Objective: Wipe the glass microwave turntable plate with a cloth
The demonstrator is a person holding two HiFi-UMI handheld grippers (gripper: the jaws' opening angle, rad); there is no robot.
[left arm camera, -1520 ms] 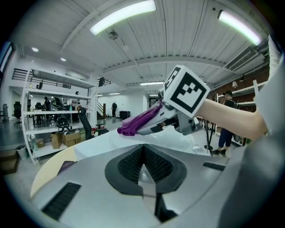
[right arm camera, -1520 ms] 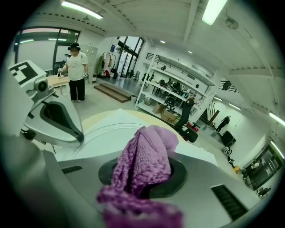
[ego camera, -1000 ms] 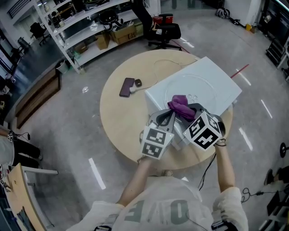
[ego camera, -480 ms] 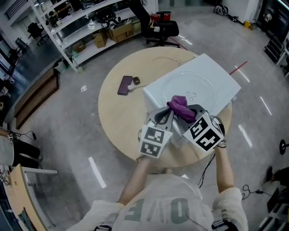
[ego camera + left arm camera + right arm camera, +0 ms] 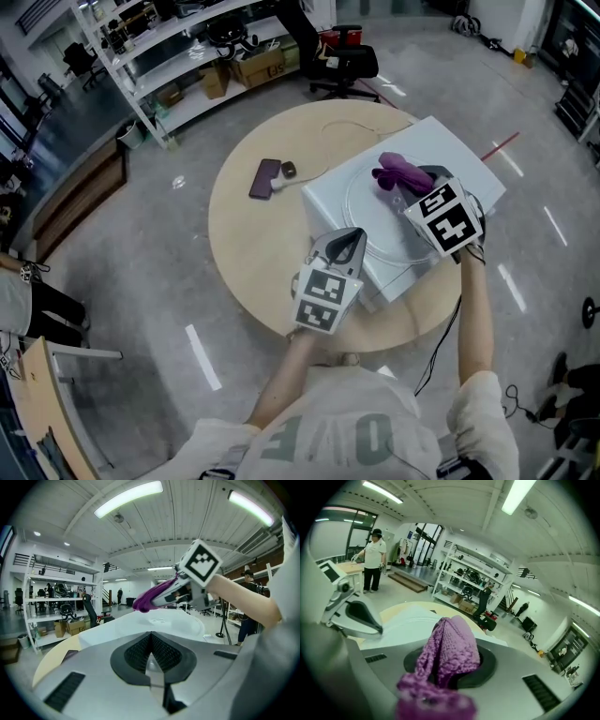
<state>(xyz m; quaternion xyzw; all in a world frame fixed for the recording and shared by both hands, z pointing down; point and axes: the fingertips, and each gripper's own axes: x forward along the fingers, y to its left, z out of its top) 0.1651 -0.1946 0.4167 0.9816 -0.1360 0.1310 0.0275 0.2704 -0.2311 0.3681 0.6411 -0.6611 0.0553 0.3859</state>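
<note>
Now: white microwave sits on the round table, toward the table's right side. Glass turntable plate lies flat on the microwave's top, its clear rim showing as a ring.

Right gripper is over the far part of the microwave top, jaws clamped on a purple knitted cloth. The cloth bunches out ahead of the jaws and hangs above the plate's far rim; contact with the glass cannot be made out. The right gripper view shows the cloth filling the gap between the jaws.

Left gripper is at the microwave's near-left corner, jaws pressed together with nothing between them, well apart from the cloth. Its own view looks across the plate toward the cloth.

Left of the microwave on the table: a dark phone, with a small dark object just beside it.
</note>
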